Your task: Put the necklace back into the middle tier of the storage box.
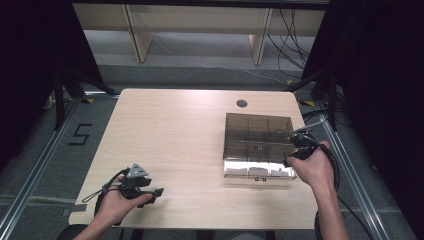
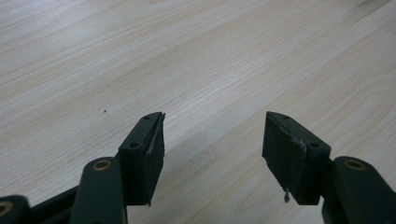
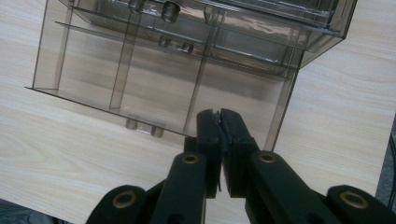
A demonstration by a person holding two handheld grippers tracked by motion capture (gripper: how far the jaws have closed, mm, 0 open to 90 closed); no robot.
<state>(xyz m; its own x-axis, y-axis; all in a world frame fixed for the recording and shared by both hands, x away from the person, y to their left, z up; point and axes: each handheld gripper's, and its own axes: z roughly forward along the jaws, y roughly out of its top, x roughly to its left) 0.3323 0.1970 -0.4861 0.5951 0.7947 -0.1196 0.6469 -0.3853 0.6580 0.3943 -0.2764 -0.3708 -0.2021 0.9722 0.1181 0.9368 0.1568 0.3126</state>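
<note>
left gripper [image 2: 212, 135]: jaws wide apart, nothing in them, hanging just over bare worktop [image 2: 140, 56] | right gripper [image 3: 219, 114]: jaws pinched together on the smoky clear organizer box's [image 3: 154, 88] near rim, worktop's right side

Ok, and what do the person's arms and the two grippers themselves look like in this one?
Both forearms are bare, no sleeves or gloves. The left gripper is black with a grey three-cornered plate on top and a dark cable looping off it. The right gripper is black too, trailing a black cable past the wrist. Close up, the jaws are black arms with brass-coloured pivot rivets and flat, worn black pads.
</note>
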